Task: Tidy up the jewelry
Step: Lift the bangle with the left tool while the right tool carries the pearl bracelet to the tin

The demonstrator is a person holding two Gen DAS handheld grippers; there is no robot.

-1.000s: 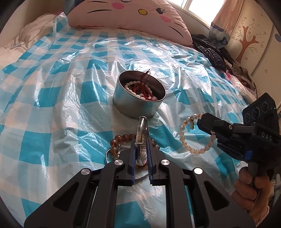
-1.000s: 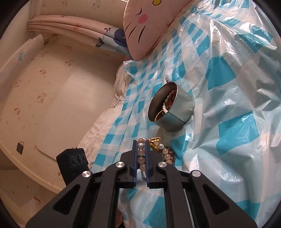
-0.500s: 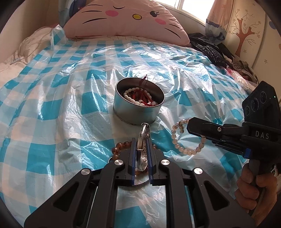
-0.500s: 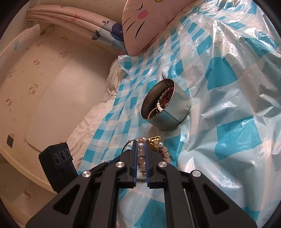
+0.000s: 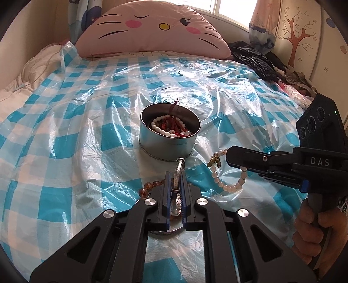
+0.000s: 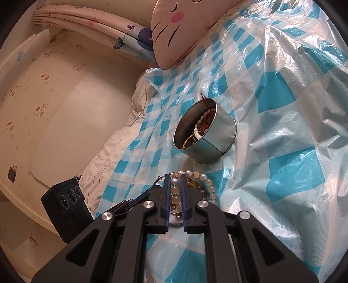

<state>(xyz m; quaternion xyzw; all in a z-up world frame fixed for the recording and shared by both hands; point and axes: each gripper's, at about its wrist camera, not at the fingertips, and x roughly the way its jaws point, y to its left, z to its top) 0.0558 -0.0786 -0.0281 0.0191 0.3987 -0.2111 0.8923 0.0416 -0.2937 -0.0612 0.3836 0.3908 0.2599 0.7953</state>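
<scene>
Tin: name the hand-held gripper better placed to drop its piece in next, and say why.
Left, probably. The left hand-held gripper pinches a silver bangle pointing straight at the tin. The right hand-held gripper, holding a pale bead bracelet, sits off to the tin's side.

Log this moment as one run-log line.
left claw: shut on silver bangle | right claw: shut on pale bead bracelet | tin: upright, holds beads | amber bracelet: on checked sheet

Light: bright daylight from the window (image 5: 230, 8) behind the pillow.
Glare: white sheen on the plastic sheet (image 5: 91, 113), overexposed window.
Shadows: soft, faint.
Focus: sharp centre, no blur.
Edges: fisheye curvature, black vignette corners.
</scene>
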